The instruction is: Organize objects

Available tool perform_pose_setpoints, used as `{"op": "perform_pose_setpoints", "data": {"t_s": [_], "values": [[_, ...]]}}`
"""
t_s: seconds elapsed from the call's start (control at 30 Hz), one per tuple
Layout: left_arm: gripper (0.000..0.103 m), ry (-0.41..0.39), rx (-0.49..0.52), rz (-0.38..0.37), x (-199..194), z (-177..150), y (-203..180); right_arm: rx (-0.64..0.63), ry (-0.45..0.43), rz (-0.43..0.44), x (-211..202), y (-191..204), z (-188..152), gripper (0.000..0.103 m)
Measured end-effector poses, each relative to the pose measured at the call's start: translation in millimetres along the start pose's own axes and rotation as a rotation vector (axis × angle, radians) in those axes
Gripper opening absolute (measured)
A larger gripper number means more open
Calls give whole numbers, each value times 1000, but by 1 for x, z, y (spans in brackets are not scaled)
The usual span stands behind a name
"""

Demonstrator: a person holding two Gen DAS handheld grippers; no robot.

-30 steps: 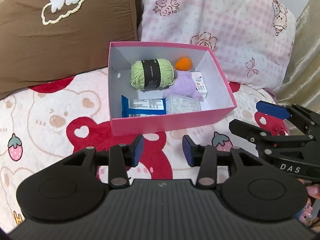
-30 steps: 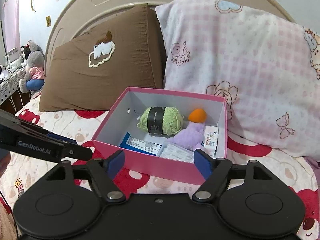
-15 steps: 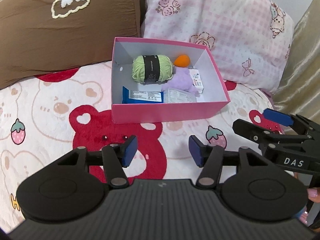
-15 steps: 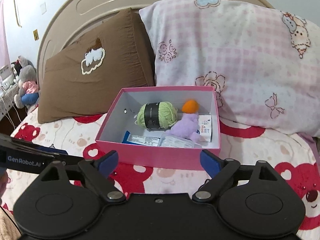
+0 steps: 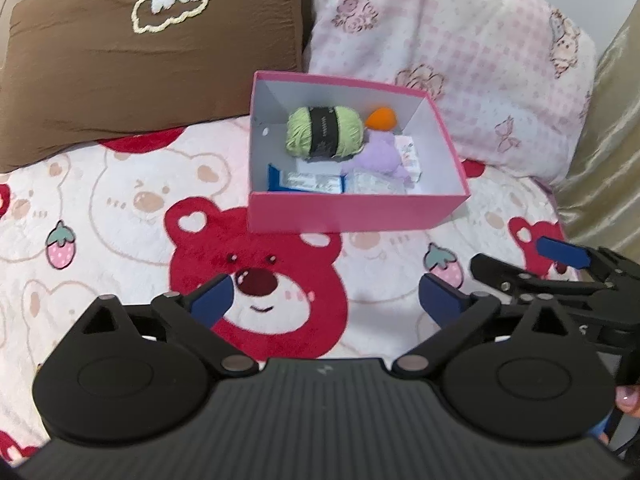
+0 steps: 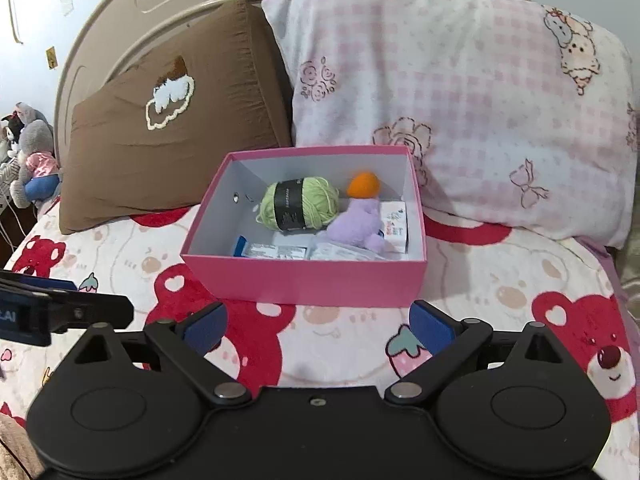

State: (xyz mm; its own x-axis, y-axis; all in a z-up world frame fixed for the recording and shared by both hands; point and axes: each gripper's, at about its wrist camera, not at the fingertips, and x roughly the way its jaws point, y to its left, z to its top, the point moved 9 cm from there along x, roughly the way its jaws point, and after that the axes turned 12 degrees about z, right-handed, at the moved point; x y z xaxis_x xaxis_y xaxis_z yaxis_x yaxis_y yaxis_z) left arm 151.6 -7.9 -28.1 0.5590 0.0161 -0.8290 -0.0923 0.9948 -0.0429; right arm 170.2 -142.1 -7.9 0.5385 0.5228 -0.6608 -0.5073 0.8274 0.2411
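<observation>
With both tongs spread wide and nothing between them, the left tongs (image 5: 326, 298) having just been opening and the right tongs (image 6: 318, 326) likewise, they hover over the bear-print bed cover (image 6: 500, 292) short of the pink box (image 6: 304, 280), so the sorting looks about done. The box sits toward the head of the bed, touching the pink pillow (image 6: 460, 80), w/ green yarn ball (image 6: 300, 204), purple plush (image 6: 358, 220), orange ball (image 6: 363, 185), blue packet (image 6: 272, 249) and small white carton (image 6: 394, 227) all inside. Next move prob. calls for backing off or checking for strays; nothing blocks the way, the brown pillow (image 6: 180, 128) stands off to the box's left.
</observation>
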Motion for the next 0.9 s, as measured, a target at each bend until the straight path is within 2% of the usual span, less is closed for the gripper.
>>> {"op": "perform_pose_setpoints", "data": {"t_s": [0.17,0.4,0.7,0.9], "values": [[103,33,-1,53,1,-7,7,4,13,-54,-3,-3,-5,99],[103,73,-1,80,0,-19,10,46,44,-38,-10,-4,-12,99],[103,53,11,118,-14,-24,9,71,60,-47,-19,-8,-17,99],[103,61,12,110,-17,-27,8,59,74,-40,-21,-5,-20,99]]}}
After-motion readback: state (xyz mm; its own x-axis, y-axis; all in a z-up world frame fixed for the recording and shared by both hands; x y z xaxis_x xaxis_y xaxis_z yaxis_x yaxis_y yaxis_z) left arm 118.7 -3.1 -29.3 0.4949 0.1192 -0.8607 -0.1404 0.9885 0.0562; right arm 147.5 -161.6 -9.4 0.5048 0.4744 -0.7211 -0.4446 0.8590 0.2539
